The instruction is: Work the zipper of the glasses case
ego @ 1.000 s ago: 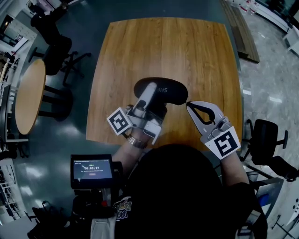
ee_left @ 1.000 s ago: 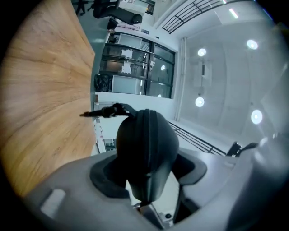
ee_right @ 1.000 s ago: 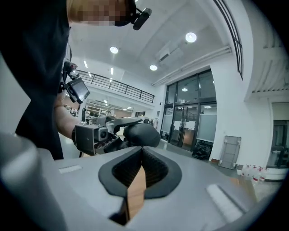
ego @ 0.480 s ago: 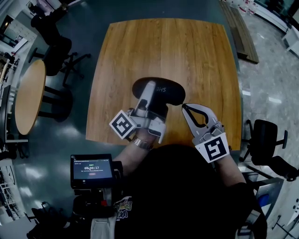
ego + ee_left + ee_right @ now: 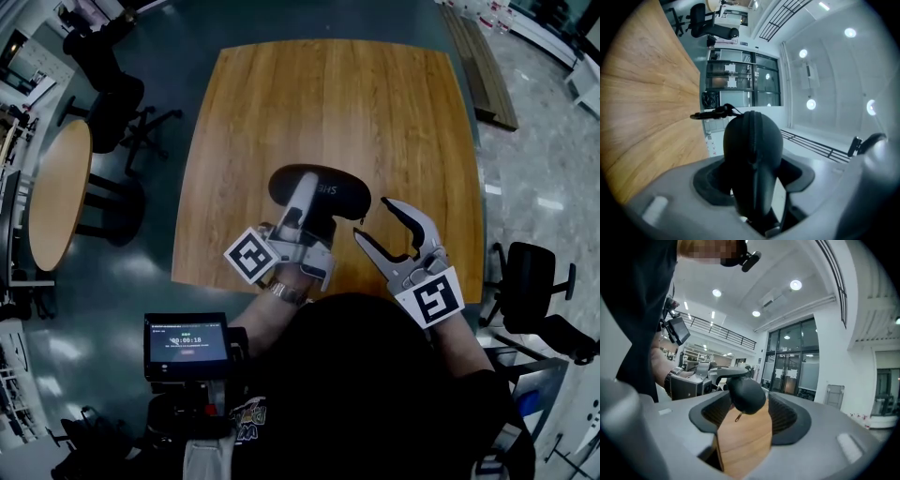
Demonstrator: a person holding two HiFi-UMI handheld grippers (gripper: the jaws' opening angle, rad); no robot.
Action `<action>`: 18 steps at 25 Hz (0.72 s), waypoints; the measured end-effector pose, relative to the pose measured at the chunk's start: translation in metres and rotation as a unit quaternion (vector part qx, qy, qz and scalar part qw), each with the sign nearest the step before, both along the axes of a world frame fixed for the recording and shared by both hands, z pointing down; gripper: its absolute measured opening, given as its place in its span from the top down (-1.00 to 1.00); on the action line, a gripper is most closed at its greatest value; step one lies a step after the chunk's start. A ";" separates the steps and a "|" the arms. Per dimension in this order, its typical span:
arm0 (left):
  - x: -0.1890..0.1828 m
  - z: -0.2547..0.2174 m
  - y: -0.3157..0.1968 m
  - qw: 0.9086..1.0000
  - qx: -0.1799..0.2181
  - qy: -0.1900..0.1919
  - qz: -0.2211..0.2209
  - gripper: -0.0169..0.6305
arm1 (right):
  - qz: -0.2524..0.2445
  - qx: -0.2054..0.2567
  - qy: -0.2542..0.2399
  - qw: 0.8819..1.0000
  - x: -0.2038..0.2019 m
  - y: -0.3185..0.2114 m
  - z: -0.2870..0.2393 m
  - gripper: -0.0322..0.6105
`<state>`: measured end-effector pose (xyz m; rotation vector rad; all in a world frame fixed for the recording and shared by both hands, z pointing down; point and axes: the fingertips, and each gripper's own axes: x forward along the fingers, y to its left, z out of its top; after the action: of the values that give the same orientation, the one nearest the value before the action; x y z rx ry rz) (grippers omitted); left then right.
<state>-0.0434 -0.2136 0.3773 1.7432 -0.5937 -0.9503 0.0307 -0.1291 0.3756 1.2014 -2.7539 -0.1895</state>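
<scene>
Head view puts the black glasses case (image 5: 342,192) crosswise between the jaws of the left tongs (image 5: 302,192), which pinch it near its left end, one pale jaw lying over the top of the shell. In the left gripper view the case stands on edge between the two dark pads, its zipper seam running down the middle toward the camera, and a thin pull cord sticks out sideways from its far end. The zipper pull (image 5: 738,416) hangs as a small tab under the rounded end of the case in the right gripper view, just ahead of the right tongs (image 5: 372,220) and in line with the gap between them. Those jaws have just been opening and now stand spread, with neither pad touching the case or the pull. Beneath both tongs lies the square wooden table (image 5: 328,94). Behind the left tongs a watch (image 5: 281,289) sits on the person's wrist, and a small lit screen (image 5: 185,342) shows farther back on that side. Well off beyond the table are a round table (image 5: 56,192) and dark office chairs (image 5: 117,98).
</scene>
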 end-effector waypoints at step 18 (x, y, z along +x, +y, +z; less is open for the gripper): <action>0.012 0.048 0.045 0.993 -0.005 -0.032 0.110 0.11 | -0.086 -0.004 0.166 0.982 -0.017 0.002 0.048 -0.08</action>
<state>-0.0311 -0.1686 0.4250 1.7931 -0.4341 -0.7389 0.0132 -0.1272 0.4234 0.8373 -2.5556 -0.3595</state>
